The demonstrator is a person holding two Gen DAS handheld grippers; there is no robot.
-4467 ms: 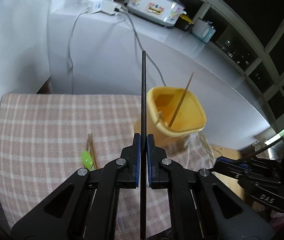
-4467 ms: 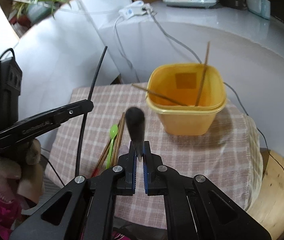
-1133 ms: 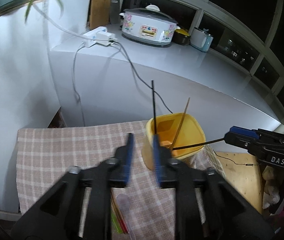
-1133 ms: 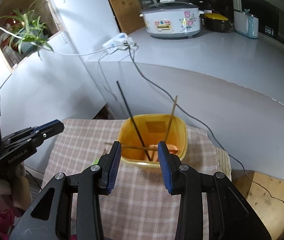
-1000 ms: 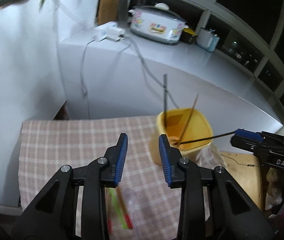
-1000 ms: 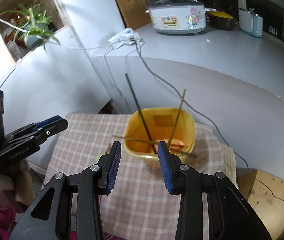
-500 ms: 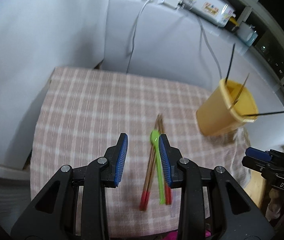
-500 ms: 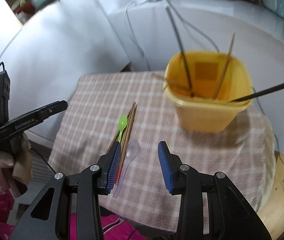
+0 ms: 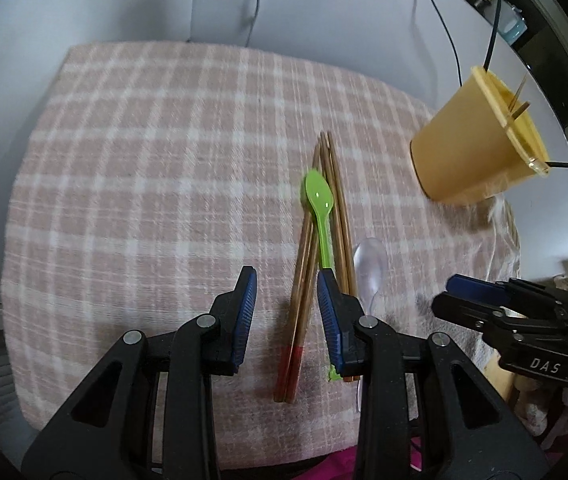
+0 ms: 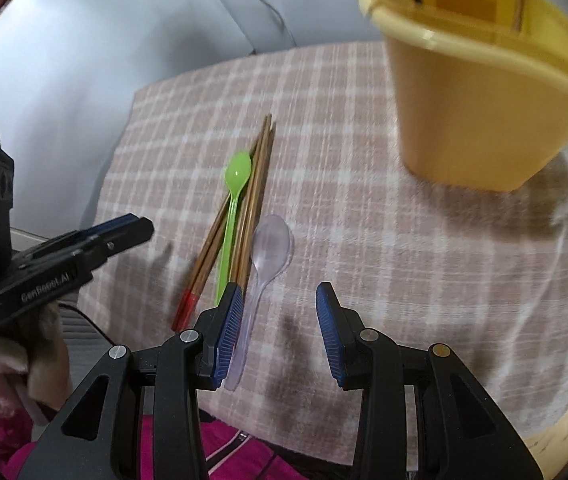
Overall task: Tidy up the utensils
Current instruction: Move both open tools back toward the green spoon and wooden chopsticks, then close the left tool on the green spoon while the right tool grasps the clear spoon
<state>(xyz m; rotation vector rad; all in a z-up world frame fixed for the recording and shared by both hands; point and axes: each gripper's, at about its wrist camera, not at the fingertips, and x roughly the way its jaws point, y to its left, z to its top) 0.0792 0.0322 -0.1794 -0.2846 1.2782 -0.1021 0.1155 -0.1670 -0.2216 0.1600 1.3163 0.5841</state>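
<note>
Lying on the bench [image 9: 124, 168], on a checked cloth, are the things not yet put away: brown chopsticks [image 9: 335, 200], a green spoon [image 9: 319, 208] and a clear spoon [image 10: 268, 252]. In the left view the yellow cup [image 9: 467, 156] stands at about 2 o'clock from them, well apart, with a few sticks already poking out of it.

The left gripper [image 9: 285, 312] is wide open and holds nothing. Two chopsticks with red ends [image 9: 289, 364] lie between its fingers. The right gripper [image 10: 278, 328] is wide open too and empty. The clear spoon's handle runs just beside its left finger.

The chopsticks look light, thin and stiff. They lie close together, so a pinch may catch more than one, or push one so it rolls away. I think near the red ends is the best place to grab, where the two lie apart from the rest.

The spoons look like thin plastic: very light, smooth and a bit slippery. A hard squeeze could bend or crack one. The flat handle, about halfway along, is likely the best spot. The green spoon sits on top of the chopsticks, so lifting it may nudge them.
</note>
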